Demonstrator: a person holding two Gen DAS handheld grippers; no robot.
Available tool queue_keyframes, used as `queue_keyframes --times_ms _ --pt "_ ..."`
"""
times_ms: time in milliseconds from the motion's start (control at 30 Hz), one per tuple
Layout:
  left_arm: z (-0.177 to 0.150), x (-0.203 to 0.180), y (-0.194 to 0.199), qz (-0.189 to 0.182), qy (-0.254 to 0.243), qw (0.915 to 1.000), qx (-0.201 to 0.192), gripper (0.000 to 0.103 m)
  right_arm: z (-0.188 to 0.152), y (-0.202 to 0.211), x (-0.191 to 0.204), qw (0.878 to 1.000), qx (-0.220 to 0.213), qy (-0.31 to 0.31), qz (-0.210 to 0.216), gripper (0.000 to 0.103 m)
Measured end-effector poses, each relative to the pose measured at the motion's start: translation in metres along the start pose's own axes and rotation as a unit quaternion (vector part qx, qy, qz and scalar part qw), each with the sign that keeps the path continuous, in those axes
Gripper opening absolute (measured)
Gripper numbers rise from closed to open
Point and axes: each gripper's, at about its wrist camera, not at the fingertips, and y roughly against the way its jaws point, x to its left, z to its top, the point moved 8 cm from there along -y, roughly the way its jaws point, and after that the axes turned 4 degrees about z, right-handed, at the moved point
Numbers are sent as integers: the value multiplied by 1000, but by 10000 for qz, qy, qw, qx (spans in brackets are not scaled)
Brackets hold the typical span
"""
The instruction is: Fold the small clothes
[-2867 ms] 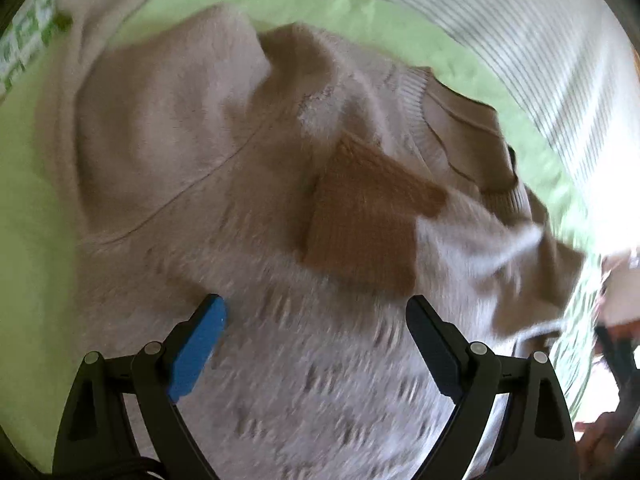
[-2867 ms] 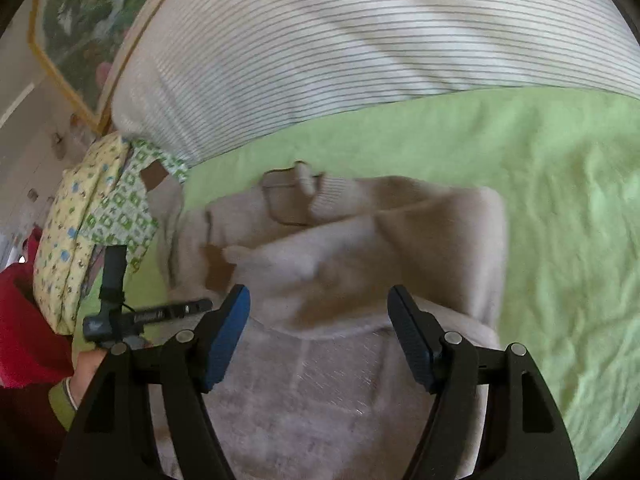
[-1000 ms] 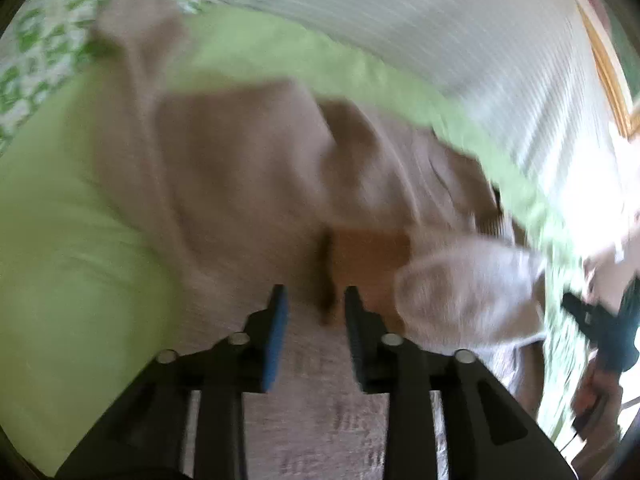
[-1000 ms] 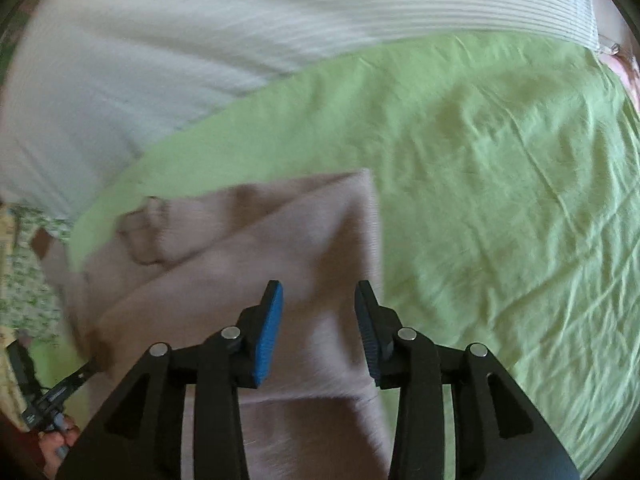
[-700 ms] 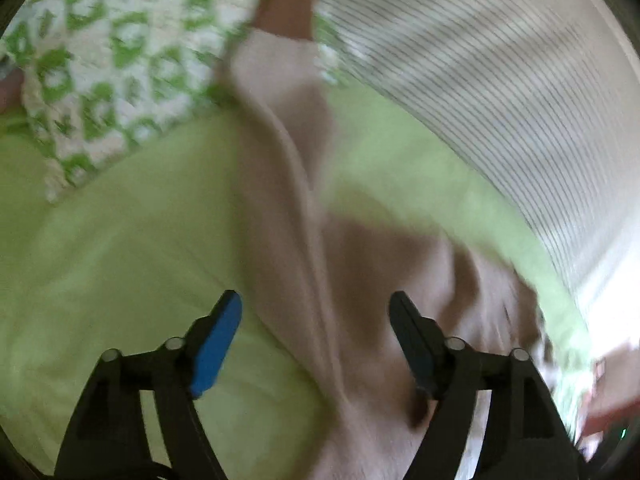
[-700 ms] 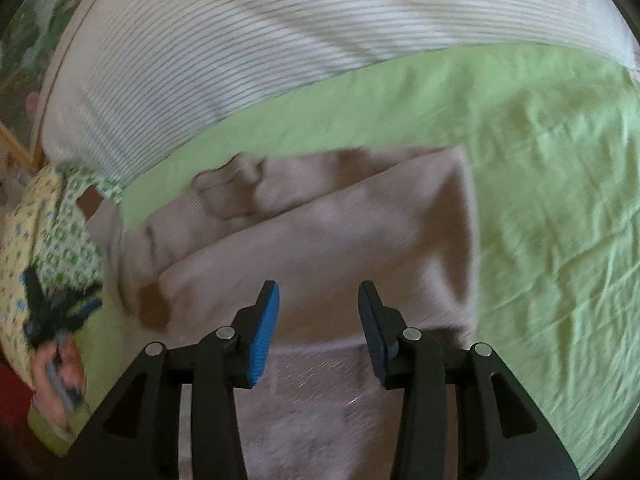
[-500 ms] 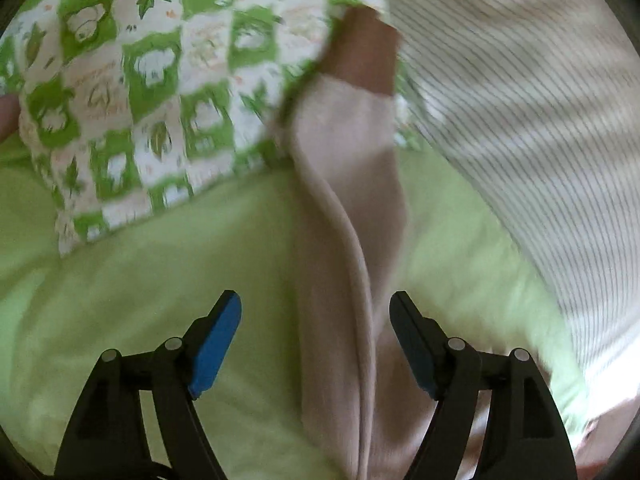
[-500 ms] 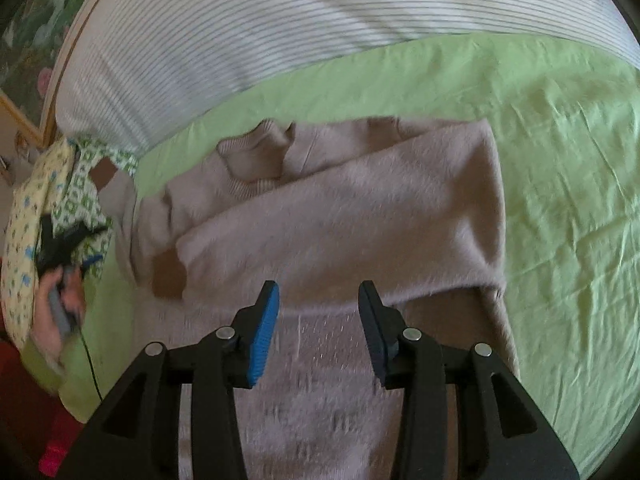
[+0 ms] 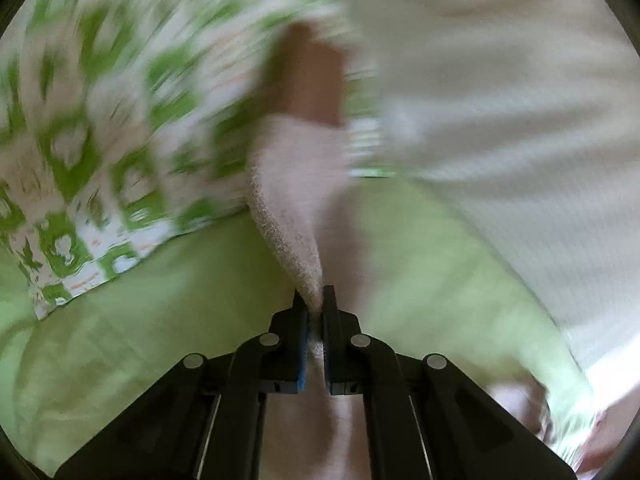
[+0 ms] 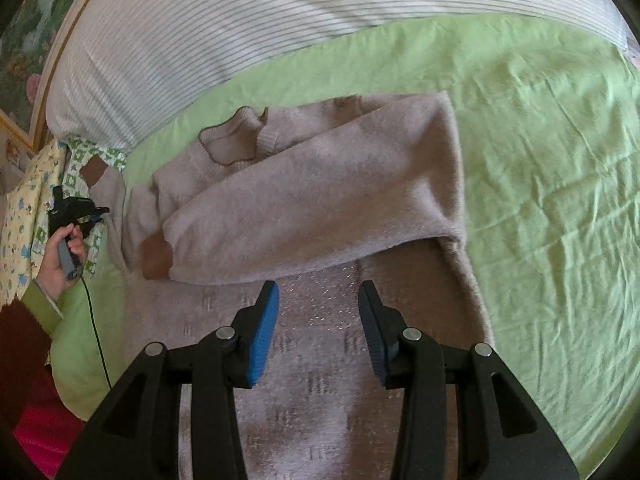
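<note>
A beige knit sweater with brown cuffs lies on the green bed sheet. One sleeve is folded across its chest, its brown cuff at the left. The other sleeve stretches away toward the pillow, brown cuff at its far end. My left gripper is shut on this sleeve's edge; it also shows in the right wrist view. My right gripper is open and empty, hovering over the sweater's lower body.
A white striped duvet lies along the far side of the bed. A green-and-white patterned pillow sits at the left. A framed floral picture hangs behind the bed.
My left gripper swung left to the outstretched sleeve and closed on its edge. My right gripper opened a little and stayed over the sweater body.
</note>
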Motion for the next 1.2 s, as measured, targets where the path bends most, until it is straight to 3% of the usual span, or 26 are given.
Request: queue_keyframes --times_ms 133,233,300,333,367,433,533,633,733,933,1067,1200 --pt "-40 -98 74 -917 -1117 9886 -421 3 6 4 -3 9997 -123 -175 128 43" --pt "-98 -176 114 -1591 -1956 9669 -397 4 12 8 -2 9991 -249 -270 200 43" --pt "-152 -218 127 -2020 -2537 9459 -105 10 15 10 -1 9987 -316 -322 223 43" --pt "-187 -242 126 -2041 -2955 9333 14 19 16 11 -2 9985 -344 -361 222 43" --pt "-210 -252 121 -1959 -3238 9256 73 24 17 11 -4 9982 -363 -416 219 43" --pt "-257 -267 107 -1749 -3788 9083 297 45 18 12 -7 9977 -371 -518 229 43" --pt "-304 -252 95 -1507 -4164 8947 584 48 23 13 -12 9978 -364 -534 118 43" --pt "-314 -214 94 -1381 -4080 8996 723 53 27 13 -12 9983 -362 -458 49 44" --pt "-306 -168 92 -1046 -3912 9125 581 60 32 6 -7 9988 -336 -353 61 50" --pt "-256 -65 78 -20 -3493 9360 440 65 49 -31 21 9993 -237 -110 271 53" --pt "-239 -35 65 136 -3223 9450 545 65 76 -67 51 9987 -156 120 464 53" --pt "-238 -26 51 229 -3151 9467 619 65 98 -105 71 9983 73 293 504 53"
